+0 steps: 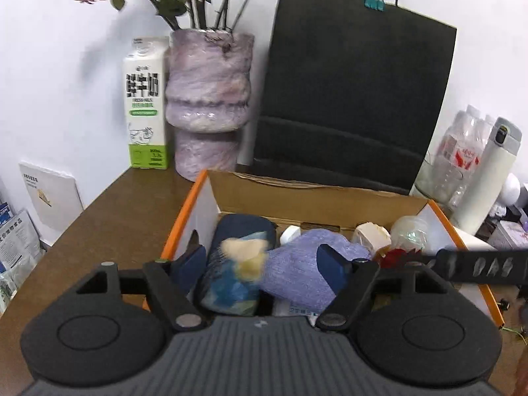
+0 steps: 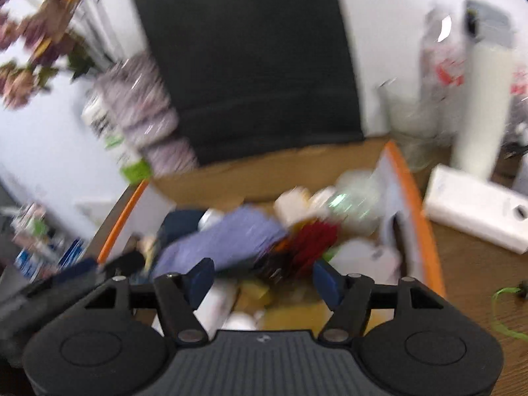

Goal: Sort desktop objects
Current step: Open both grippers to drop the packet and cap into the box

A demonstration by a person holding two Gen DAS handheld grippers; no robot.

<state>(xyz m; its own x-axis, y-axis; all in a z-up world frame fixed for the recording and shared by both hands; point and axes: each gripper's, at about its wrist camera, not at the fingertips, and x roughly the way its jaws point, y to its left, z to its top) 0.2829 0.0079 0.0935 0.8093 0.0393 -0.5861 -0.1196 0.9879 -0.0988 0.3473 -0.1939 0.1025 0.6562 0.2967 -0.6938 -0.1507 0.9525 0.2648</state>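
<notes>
I've got both grippers over the cardboard box (image 1: 313, 198), left gripper (image 1: 260, 260) and right gripper (image 2: 262, 272) fingers wide and empty (right view badly blurred), so next I pick something, likely the purple cloth (image 1: 303, 264) mid-box.

Bright, even light; right wrist view heavily motion-blurred, edges fisheye-bent.

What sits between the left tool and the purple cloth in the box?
Nothing visible does. The left tool hangs open over the cardboard box, and the purple cloth lies on top between its fingers, beside the navy pouch.
</notes>
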